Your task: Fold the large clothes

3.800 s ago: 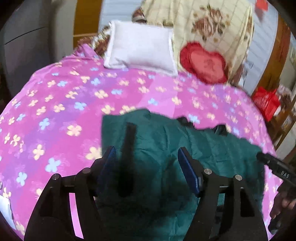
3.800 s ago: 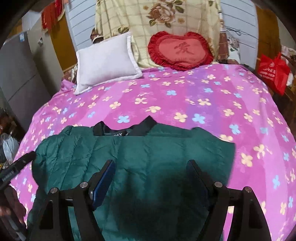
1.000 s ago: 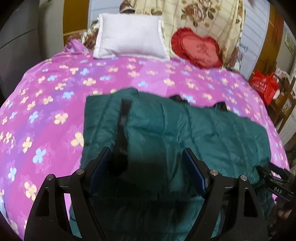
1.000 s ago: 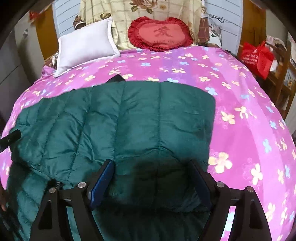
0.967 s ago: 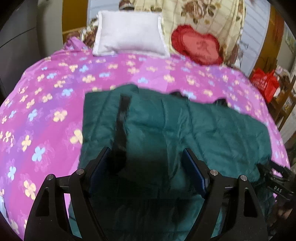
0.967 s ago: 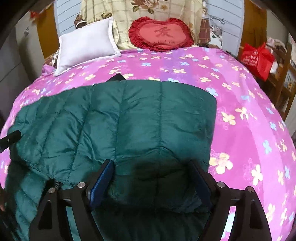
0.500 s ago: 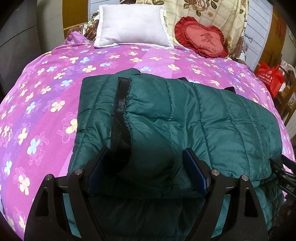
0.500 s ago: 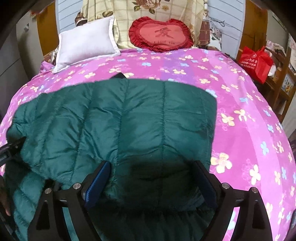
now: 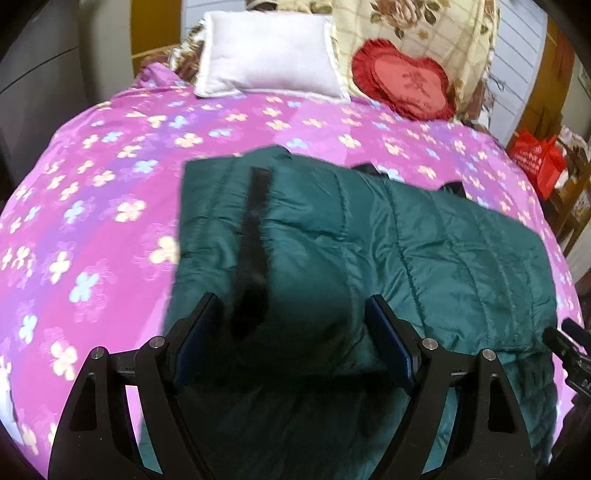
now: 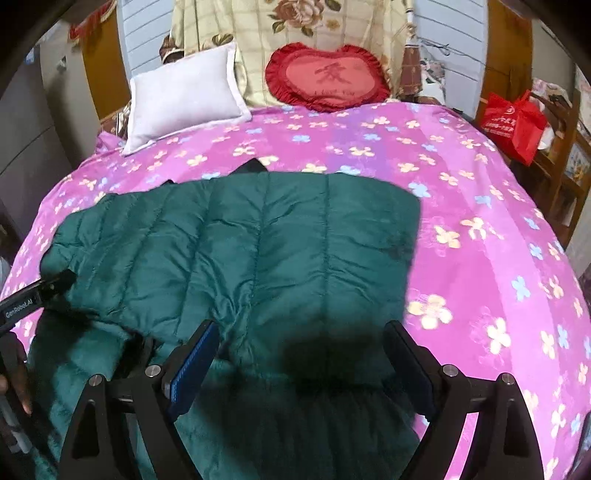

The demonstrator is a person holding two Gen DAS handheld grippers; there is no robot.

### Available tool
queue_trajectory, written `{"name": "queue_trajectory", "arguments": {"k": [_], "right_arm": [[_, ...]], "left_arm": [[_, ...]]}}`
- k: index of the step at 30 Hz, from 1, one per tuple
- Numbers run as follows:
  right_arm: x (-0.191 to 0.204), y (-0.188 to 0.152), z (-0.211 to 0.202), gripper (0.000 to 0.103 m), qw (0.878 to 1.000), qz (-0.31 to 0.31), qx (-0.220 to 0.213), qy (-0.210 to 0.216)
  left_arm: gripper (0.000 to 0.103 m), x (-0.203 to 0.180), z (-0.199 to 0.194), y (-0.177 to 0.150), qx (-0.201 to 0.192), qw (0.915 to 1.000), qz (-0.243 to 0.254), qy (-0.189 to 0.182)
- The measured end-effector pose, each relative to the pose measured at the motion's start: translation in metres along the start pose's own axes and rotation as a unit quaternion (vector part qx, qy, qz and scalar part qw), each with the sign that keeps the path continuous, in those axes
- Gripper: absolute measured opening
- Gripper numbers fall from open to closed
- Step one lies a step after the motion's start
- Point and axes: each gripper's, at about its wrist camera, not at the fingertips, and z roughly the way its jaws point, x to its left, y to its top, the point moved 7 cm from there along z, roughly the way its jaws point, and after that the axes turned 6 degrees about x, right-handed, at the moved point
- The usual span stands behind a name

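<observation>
A dark green quilted jacket point(image 9: 424, 240) lies spread on the pink flowered bedspread point(image 9: 92, 206), one layer folded over another. It has a black strip point(image 9: 255, 221) down its left part and a black collar point(image 10: 251, 166) at the far edge. My left gripper point(image 9: 291, 306) hovers open, with the puffy folded edge bulging between its fingers. Over the jacket's point(image 10: 277, 240) near right part, my right gripper point(image 10: 301, 328) stands open, with cloth below it. A finger of the right gripper point(image 9: 561, 339) shows at the jacket's right edge in the left wrist view.
A white pillow point(image 10: 184, 99), a red heart cushion point(image 10: 328, 77) and a floral blanket point(image 10: 295, 22) sit at the head of the bed. At the right stand a red bag point(image 10: 513, 122) and wooden shelves point(image 10: 565, 177). A grey cabinet point(image 9: 40, 85) is on the left. A hand point(image 10: 14, 373) holds the left tool.
My right gripper's jaws have widened a little and it has lifted slightly off the jacket. The left gripper has hardly moved. Since the earliest frames both views have closed in on the jacket.
</observation>
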Motion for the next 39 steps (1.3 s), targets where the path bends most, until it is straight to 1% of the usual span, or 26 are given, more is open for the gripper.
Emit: {"name": "queue_trajectory", "arguments": {"k": [2,5,10,15,21,32,39], "right_arm": [[-0.002,-0.007,-0.008,0.088,1.0,-0.002,0.004,-0.007],[-0.003,-0.019,-0.012,0.088,1.0,0.0,0.013,-0.005],[-0.003,-0.041,-0.022,0.088,1.0,0.009,0.014,0.002],[0.0,-0.063,-0.034,0.088,1.0,0.009,0.014,0.009],[-0.003,-0.088,-0.05,0.088,1.0,0.008,0.017,0.004],[-0.016,-0.136,-0.066,0.088,0.999,0.018,0.035,0.003],[-0.025,-0.158,-0.081,0.088,0.999,0.028,0.036,0.006]], "left_arm": [[0.081,0.006,-0.012,-0.003,-0.008,1.0,-0.002,0.004],[0.081,0.011,-0.023,-0.012,-0.004,0.9999,0.007,0.01],[0.081,0.016,-0.038,-0.038,0.007,0.9993,0.031,0.018],[0.081,0.02,-0.048,-0.064,0.015,0.9987,0.044,0.02],[0.081,0.029,-0.061,-0.088,0.019,0.999,0.038,0.015],[0.081,0.039,-0.083,-0.124,0.02,0.9986,0.044,0.021],[0.081,0.045,-0.096,-0.143,0.022,0.9988,0.04,0.02]]}}
